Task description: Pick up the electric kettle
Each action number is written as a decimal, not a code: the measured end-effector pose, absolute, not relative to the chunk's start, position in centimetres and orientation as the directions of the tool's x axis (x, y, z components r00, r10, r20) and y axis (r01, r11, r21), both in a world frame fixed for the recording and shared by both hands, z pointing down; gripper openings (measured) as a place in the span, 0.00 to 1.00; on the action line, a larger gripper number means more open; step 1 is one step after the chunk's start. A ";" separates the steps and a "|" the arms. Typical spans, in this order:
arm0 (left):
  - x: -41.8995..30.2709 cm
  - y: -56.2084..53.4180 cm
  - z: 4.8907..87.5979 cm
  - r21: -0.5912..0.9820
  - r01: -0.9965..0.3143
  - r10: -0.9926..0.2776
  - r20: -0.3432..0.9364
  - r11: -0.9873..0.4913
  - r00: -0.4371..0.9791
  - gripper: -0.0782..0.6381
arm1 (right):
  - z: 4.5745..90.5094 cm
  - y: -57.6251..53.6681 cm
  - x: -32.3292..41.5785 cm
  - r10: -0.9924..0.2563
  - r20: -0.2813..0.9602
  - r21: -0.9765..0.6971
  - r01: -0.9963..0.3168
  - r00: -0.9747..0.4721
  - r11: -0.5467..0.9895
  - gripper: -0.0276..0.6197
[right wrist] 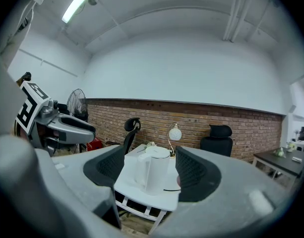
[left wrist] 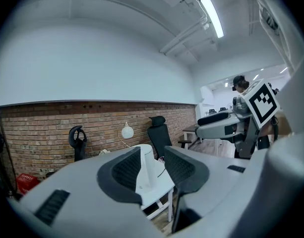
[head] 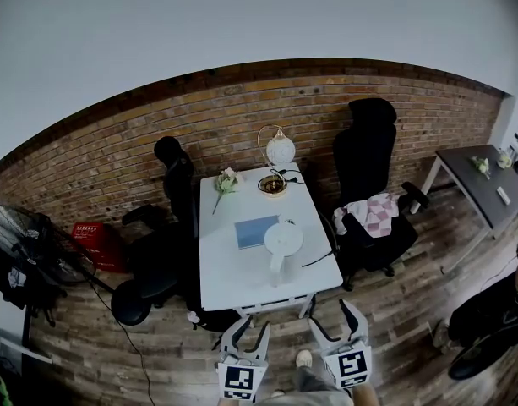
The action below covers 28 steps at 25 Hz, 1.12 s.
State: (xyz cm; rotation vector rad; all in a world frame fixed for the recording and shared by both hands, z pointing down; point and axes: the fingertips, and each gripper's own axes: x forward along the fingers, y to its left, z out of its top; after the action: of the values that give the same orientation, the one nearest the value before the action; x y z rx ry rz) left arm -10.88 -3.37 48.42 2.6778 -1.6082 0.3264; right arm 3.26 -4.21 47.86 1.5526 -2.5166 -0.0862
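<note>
The white electric kettle (head: 282, 245) stands on the near half of a white table (head: 229, 282), its handle toward me and a black cord (head: 322, 259) trailing off to the right. Both grippers hover in front of the table's near edge, apart from the kettle. My left gripper (head: 246, 330) is open with a narrow empty gap; in its own view the kettle (left wrist: 147, 168) shows far off between the pads. My right gripper (head: 333, 318) is open wider, also empty, and the kettle (right wrist: 154, 171) appears distant between its fingers.
On the table lie a blue book (head: 256, 231), a bowl (head: 272, 184), flowers (head: 227, 180) and a globe lamp (head: 280, 150). Black chairs (head: 368, 167) (head: 178, 184) flank it. A fan (head: 30, 244), a red crate (head: 94, 239) and a grey desk (head: 482, 180) stand around.
</note>
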 end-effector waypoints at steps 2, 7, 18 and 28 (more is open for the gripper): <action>-10.4 -4.5 48.5 -0.109 -0.873 -0.873 0.184 -0.475 0.452 0.31 | 47.9 -5.3 3.7 -0.889 0.125 0.145 -0.878 -0.441 0.456 0.54; -9.1 -7.4 48.7 -0.109 -0.878 -0.876 0.197 -0.467 0.441 0.31 | 48.2 -8.4 4.9 -0.881 0.133 0.137 -0.872 -0.453 0.469 0.54; -7.4 -12.6 49.2 -0.107 -0.907 -0.898 0.230 -0.406 0.375 0.31 | 48.8 -14.4 6.6 -0.844 0.160 0.108 -0.841 -0.512 0.531 0.54; -6.1 -16.2 49.9 -0.124 -0.929 -0.914 0.265 -0.348 0.307 0.31 | 49.3 -18.9 7.8 -0.799 0.160 0.093 -0.797 -0.579 0.596 0.54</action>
State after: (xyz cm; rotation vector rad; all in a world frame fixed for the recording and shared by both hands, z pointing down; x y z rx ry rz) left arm -6.11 -16.16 49.94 2.4969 -1.7624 0.4506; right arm 7.81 -18.91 49.34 1.3335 -2.6380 -0.0158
